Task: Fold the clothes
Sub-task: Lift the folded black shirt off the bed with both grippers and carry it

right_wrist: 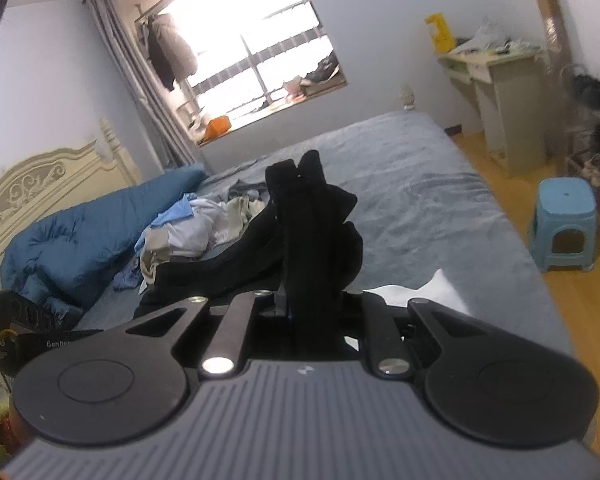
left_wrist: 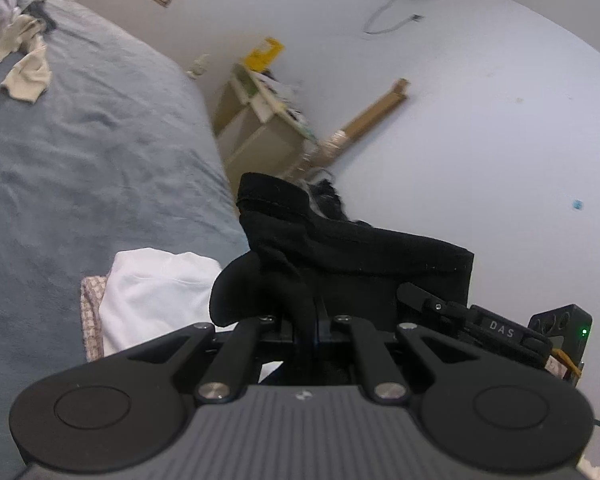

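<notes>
Both tools carry the same thing: a black, soft knit garment (left_wrist: 340,248), lifted off the bed and strung between them, so its long axis runs from one gripper across to the other rather than away toward the window. The left gripper (left_wrist: 306,304) has its two fingers pressed together on a bunched black edge, with a fold of cloth standing up beyond the tips and a rounded lobe hanging to the left of them. The right gripper (right_wrist: 300,240) is likewise pinched tight on a tall wad of the same black fabric (right_wrist: 320,232), and from there the cloth trails off low and to the left, toward the other tool, whose black body shows at the left edge of the right wrist view. Neither hand is nearer the garment than the other, since each holds an end; what matters for a laying-down move, I judge, is that the span between them hangs over the near edge of the grey-blue bed cover (right_wrist: 420,184). Just below and left of the left tool lies a white folded cloth (left_wrist: 156,296) on a small checked piece, at the near part of the bed. Far up the bed sits a heap of unfolded pale and blue clothes (right_wrist: 188,228) beside a blue quilt (right_wrist: 80,240) and a cream carved headboard (right_wrist: 40,184). The room has a bright window (right_wrist: 252,40), a pale desk (right_wrist: 500,92), a wooden floor and a light blue plastic stool (right_wrist: 566,224) on the right.
</notes>
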Demonstrator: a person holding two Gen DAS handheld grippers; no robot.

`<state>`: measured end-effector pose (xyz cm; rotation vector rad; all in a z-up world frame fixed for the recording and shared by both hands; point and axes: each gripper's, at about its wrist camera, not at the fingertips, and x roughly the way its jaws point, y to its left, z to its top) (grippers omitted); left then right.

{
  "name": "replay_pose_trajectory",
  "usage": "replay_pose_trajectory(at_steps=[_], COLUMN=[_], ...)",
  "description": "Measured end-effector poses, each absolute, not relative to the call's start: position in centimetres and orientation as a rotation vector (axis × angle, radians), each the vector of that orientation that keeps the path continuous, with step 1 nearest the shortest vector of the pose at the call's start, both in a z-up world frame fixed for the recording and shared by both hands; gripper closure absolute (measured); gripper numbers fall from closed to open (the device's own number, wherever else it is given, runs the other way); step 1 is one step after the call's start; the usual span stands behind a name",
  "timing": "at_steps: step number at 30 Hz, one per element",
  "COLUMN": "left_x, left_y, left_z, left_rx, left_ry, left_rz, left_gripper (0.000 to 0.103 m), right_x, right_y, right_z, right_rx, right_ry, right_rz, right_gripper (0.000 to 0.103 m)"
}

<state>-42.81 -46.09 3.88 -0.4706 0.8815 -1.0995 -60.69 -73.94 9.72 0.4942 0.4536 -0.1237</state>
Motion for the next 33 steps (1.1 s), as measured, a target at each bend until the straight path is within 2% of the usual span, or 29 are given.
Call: replay_pose_trajectory(at_steps=[7, 14, 26, 33], left_x=[-39.3, -36.9, -34.7, -34.7], left_y=[-49.9, -52.1, -54.3, -54.2], left_z=[0.2, -2.2, -4.4, -4.5], left_rx=[-0.466, -0.45, -0.374, -0.342], left_ry=[0.895, 0.945, 0.949, 0.929], left_rz=[-0.944, -0.873, -0.854, -0.846], left_gripper=[0.096, 0.096, 0.096, 0.096], right_x=[-54.6, -51.1, -50.2, -49.3], right_y=[-80.2, -82.7, -84.9, -85.0], right_z=[3.4, -0.6, -4.5, -4.7], right_rx=[0.553, 0.6, 0.675, 0.665], right_ry=[0.511, 0.567, 0.594, 0.581], right_rz=[-0.011, 0.042, 0.051, 0.083], right_gripper=[0.092, 0.092, 0.092, 0.092])
